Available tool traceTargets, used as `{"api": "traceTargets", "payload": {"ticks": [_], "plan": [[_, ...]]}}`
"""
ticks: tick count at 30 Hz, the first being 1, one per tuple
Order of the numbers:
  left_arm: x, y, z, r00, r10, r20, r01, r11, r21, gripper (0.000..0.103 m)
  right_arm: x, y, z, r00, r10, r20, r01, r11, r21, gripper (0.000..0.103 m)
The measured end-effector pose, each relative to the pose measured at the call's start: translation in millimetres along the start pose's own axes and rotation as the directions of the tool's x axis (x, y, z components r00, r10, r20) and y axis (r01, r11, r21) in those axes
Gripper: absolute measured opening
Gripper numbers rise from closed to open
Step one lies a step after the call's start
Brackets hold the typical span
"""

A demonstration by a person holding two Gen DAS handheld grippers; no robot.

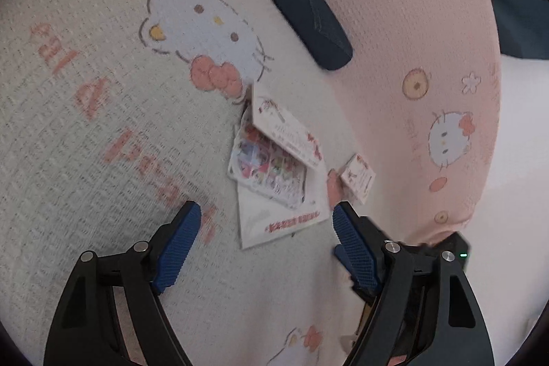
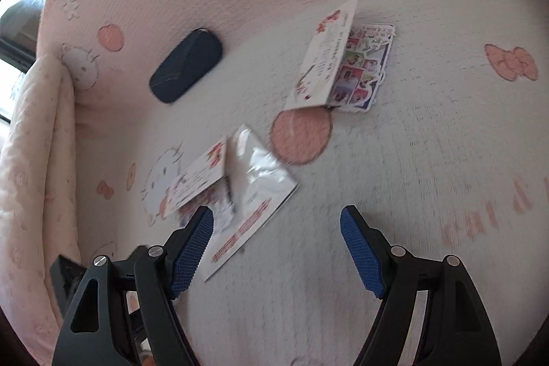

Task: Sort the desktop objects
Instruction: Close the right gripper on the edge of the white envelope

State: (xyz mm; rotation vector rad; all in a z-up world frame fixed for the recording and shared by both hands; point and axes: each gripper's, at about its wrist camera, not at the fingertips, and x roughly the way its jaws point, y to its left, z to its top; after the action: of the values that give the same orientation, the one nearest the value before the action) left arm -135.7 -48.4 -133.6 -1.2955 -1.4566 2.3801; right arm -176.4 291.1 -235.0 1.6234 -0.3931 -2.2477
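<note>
Both the left claw (image 1: pixel 266 215) and right claw (image 2: pixel 276 218) gape empty above the blanket (image 1: pixel 85 143), the closed dark case (image 1: pixel 312 23) at frame top, contents unseen.

Both views are smeared by motion, so the print on the white card (image 1: pixel 286 134) is too blurred to read. That card covers part of the sticker sheet (image 1: pixel 266 172) under it. The red lettering on the glossy packet (image 2: pixel 254 194) is illegible too, and the left finger (image 2: pixel 192 246) of the right gripper hides its near corner. The small card (image 1: pixel 358 177) shows no detail.
</note>
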Motion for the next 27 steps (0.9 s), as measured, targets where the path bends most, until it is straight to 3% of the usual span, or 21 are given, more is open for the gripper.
{"api": "traceTargets", "payload": {"ticks": [3,4,5,7,11,13,14,15,20,24,27], "plan": [[4,1,0,1.000,-0.004,0.017,0.004,1.000,-0.030,0.082,6,-5,7,0.999,0.037,0.034,-0.037,0.999,0.004,0.074],[5,1,0,1.000,0.003,0.021,-0.002,0.999,-0.038,0.076,8,-4,10,0.998,0.049,0.042,-0.048,0.999,-0.007,0.072],[7,1,-1,1.000,0.015,0.025,-0.014,0.999,-0.048,0.063,11,-3,12,0.997,0.061,0.043,-0.060,0.998,-0.018,0.066],[13,2,-3,0.999,0.036,0.021,-0.035,0.997,-0.064,0.053,19,-2,15,0.996,0.079,0.039,-0.078,0.997,-0.027,0.054],[18,-2,-7,0.999,0.040,0.025,-0.039,0.998,-0.057,0.052,27,-5,19,0.993,0.109,0.042,-0.108,0.994,-0.021,0.044],[20,-3,-9,0.999,0.038,0.018,-0.037,0.998,-0.057,0.052,27,-9,20,0.994,0.101,0.035,-0.101,0.995,-0.011,0.033],[21,-3,-10,0.999,0.032,0.011,-0.031,0.998,-0.058,0.050,26,-11,20,0.995,0.095,0.030,-0.095,0.995,-0.011,0.019],[23,-3,-11,1.000,0.030,0.001,-0.030,0.998,-0.060,0.047,27,-11,19,0.996,0.091,0.022,-0.091,0.996,-0.015,0.012],[23,4,-20,0.997,0.067,-0.026,-0.069,0.995,-0.072,0.015,21,-7,11,0.998,0.062,0.017,-0.061,0.997,-0.042,0.011],[12,16,-20,0.998,0.037,-0.056,-0.043,0.992,-0.117,0.011,2,4,-2,0.998,0.052,0.030,-0.049,0.994,-0.099,0.009],[-2,15,-21,0.997,0.023,-0.073,-0.030,0.996,-0.090,0.011,-21,15,-18,0.998,0.057,0.030,-0.053,0.989,-0.140,0.009]]}}
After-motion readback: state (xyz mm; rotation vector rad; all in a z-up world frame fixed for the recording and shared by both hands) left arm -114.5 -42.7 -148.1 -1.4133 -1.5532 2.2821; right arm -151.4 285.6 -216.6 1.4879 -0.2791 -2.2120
